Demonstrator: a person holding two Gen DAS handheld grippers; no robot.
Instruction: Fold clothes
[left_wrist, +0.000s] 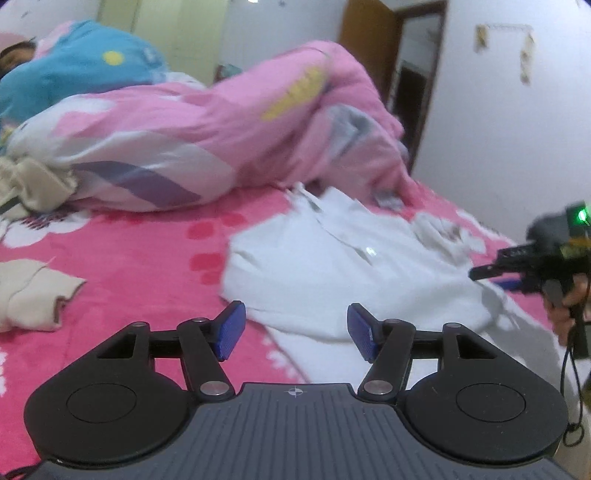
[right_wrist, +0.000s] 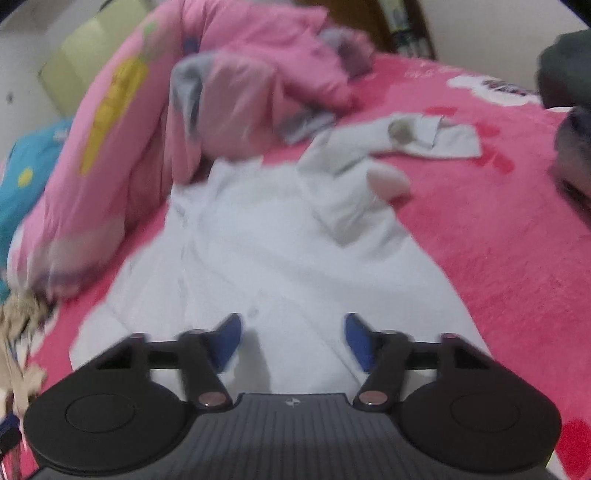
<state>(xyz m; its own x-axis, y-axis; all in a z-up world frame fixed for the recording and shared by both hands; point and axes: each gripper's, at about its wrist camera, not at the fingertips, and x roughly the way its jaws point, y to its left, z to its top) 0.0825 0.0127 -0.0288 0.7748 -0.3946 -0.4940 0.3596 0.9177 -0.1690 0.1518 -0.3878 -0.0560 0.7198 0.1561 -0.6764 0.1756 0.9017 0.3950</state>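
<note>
- On the far left of the bed lies a beige cloth, apart from the work.
- Behind it a pink quilt is heaped along the back of the bed.
- The left tongs stand wide with nothing between the pads; they hang over the near left edge of the white shirt.
- The shirt lies in the middle of the bed, front up. It is partly spread, and one sleeve trails out to the right.
- The right tongs are also parted and empty, low above the near part of the shirt.
- A hand holds the right tool at the right side of the bed.
- I judge that the folding is at its start: the shirt is not yet flat.
- Next, each tongs needs an edge or the loose sleeve to pinch.
</note>
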